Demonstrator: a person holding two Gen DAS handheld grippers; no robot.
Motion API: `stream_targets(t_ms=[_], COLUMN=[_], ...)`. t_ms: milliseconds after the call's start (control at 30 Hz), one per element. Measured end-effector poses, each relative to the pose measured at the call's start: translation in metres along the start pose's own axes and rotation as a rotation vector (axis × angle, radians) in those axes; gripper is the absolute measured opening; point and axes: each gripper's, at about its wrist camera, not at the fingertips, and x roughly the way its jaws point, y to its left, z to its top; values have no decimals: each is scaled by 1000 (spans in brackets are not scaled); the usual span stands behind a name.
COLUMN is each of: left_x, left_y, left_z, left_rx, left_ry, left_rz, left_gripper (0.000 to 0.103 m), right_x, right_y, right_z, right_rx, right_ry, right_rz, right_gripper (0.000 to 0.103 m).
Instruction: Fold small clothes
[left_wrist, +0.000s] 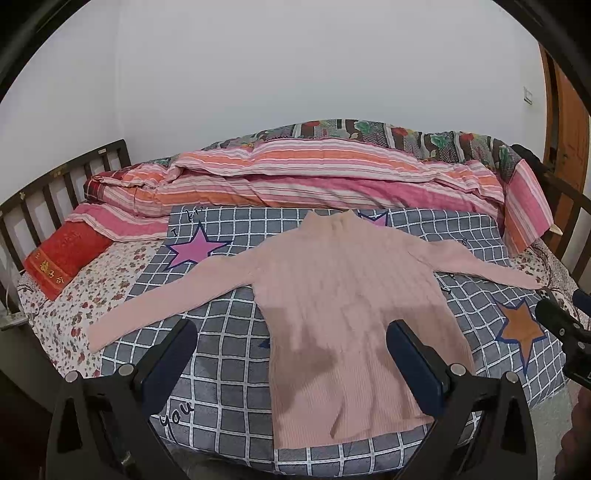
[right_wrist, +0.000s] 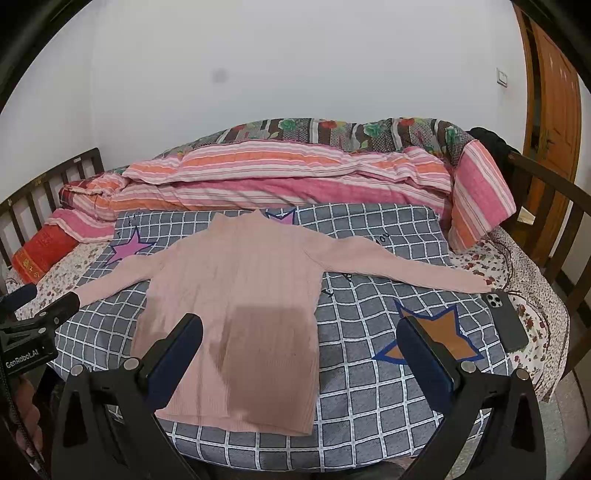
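Both tongs hang spread wide and empty above the near edge of the bed: the left tongs (left_wrist: 291, 354) over the lower half of the pink ribbed sweater (left_wrist: 347, 310), the right tongs (right_wrist: 299, 350) a little further along, with one finger over the hem side and the other over the orange star (right_wrist: 432, 338) printed on the grey checked blanket (right_wrist: 369, 391). That sweater lies flat and face up on the blanket, collar towards the striped quilt (left_wrist: 332, 173) bunched along the far side, hem nearest the person, both sleeves stretched out sideways. Nothing is folded yet, so I judge the step in hand to be the first fold, most likely bringing a sleeve in across the body. To do it well, each of the tongs should come down on a sleeve near its cuff, pinch only the knit and not the blanket beneath, lift just enough to clear, and lay the sleeve straight across the chest so no ridge forms at the shoulder. The right sleeve's cuff ends just beside a dark phone (right_wrist: 508, 321) lying on the flowered sheet (right_wrist: 532, 328), so the grip there should stay on the fabric side, away from the phone. A soft rib knit will likely stretch if dragged, so lifting beats pulling.
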Motion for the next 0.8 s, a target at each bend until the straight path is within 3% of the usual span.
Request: stream_targets(t_ms=[800], left_x=[-1], left_y=[4], left_z=[0], left_rx=[-9], left_ry=[-4], left_rz=[1], left_gripper=[103], right_x=[0], right_y=[4], right_z=[-2], right_rx=[4], right_ry=[-17], right_rz=[9], right_gripper=[103])
